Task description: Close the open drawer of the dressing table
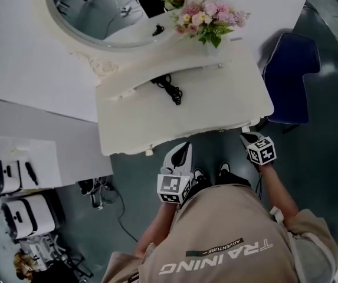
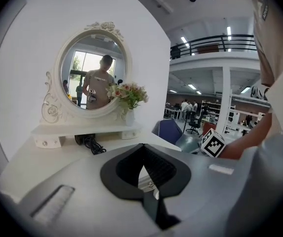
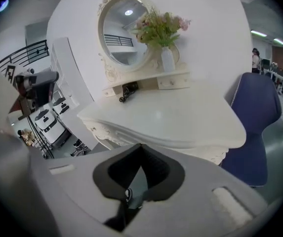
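Note:
The white dressing table (image 1: 216,99) stands right in front of me, its curved front edge just above both grippers. A small knob (image 1: 149,152) sticks out below that edge at the left; no drawer juts out past the tabletop in any view. My left gripper (image 1: 183,148) is held close to the front edge near the middle, jaws shut with nothing between them (image 2: 142,147). My right gripper (image 1: 248,137) sits at the table's right front corner, also shut and empty (image 3: 140,146). The ornate front apron (image 3: 106,132) shows under the top.
An oval mirror (image 1: 98,10), a vase of pink flowers (image 1: 207,19) and a black corded device (image 1: 170,87) are on the table. A blue chair (image 1: 289,78) stands to the right. White cases (image 1: 21,214) and cables lie on the floor at left.

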